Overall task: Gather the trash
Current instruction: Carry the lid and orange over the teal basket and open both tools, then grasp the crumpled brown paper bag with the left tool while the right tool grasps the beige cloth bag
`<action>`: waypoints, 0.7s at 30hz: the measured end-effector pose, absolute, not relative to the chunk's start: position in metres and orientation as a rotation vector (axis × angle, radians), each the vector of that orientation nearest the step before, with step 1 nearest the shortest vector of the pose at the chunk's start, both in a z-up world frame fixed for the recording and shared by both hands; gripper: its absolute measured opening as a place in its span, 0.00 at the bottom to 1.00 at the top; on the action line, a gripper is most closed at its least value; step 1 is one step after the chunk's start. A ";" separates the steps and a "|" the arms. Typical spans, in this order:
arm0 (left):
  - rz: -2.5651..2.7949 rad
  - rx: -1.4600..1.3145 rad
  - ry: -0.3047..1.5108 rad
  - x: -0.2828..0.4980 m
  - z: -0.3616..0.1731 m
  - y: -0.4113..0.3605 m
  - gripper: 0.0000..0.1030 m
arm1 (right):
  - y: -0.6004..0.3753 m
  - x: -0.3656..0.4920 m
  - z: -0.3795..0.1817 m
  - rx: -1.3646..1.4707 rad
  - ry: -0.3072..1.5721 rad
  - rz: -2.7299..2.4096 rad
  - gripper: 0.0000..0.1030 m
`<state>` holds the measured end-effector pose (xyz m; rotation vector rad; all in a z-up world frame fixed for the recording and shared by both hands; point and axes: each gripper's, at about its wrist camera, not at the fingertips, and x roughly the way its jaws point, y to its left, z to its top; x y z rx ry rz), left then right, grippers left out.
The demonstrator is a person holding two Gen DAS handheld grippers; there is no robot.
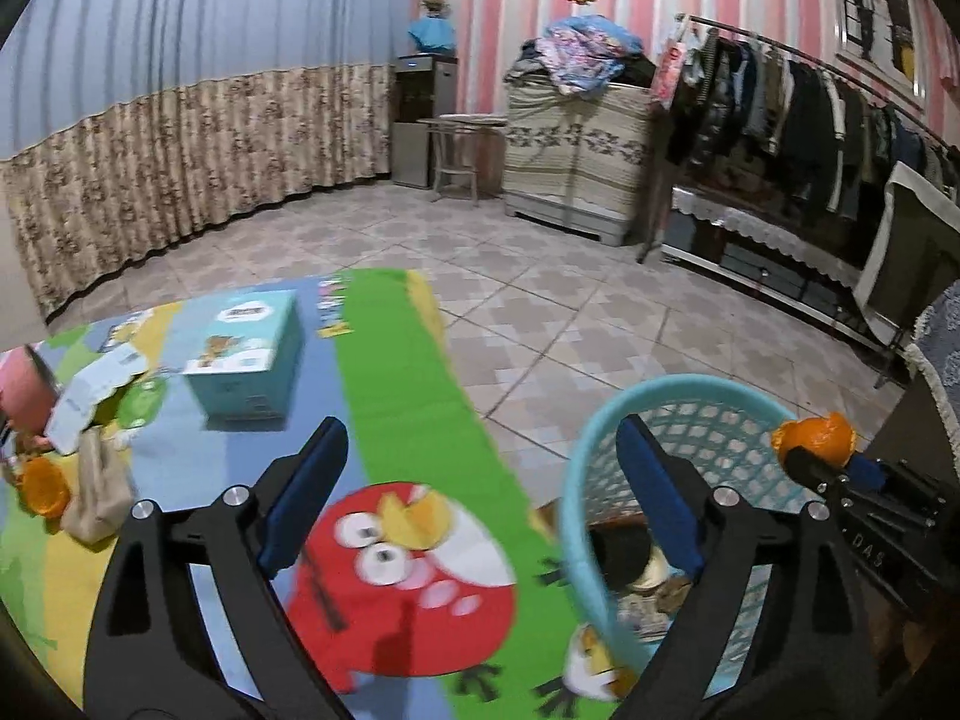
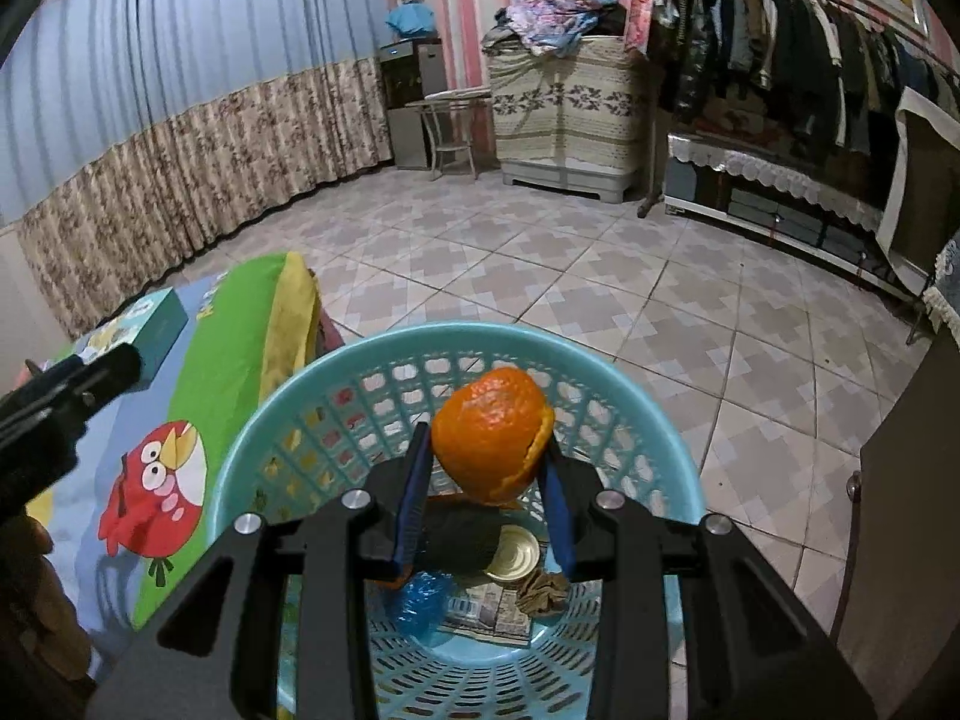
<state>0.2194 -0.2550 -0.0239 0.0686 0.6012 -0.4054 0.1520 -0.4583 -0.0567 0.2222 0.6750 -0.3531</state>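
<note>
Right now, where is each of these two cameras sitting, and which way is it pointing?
Left wrist view: rides on the left hand-held gripper, looking forward and down over the cartoon mat toward the curtain; its own open fingers frame the picture.
Right wrist view: rides on the right hand-held gripper, looking down into the blue basket; its fingers pinch an orange peel.
Shared: both show the basket, mat, blue box and clothes rack, and each catches the other gripper.

Light: dim, bluish indoor cast
Blur: mat (image 1: 408, 480) smeared in left view
Edges: fisheye bending, dark corners
Glare: sheen on orange peel (image 2: 489, 441)
</note>
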 end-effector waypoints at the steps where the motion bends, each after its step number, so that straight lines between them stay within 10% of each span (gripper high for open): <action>1: -0.398 0.067 0.600 0.220 -0.023 -0.249 0.87 | -0.457 0.153 -0.056 0.219 0.678 -0.352 0.35; 21: -0.143 0.007 0.611 0.239 -0.030 -0.066 0.94 | -0.425 0.163 -0.047 0.178 0.639 -0.411 0.85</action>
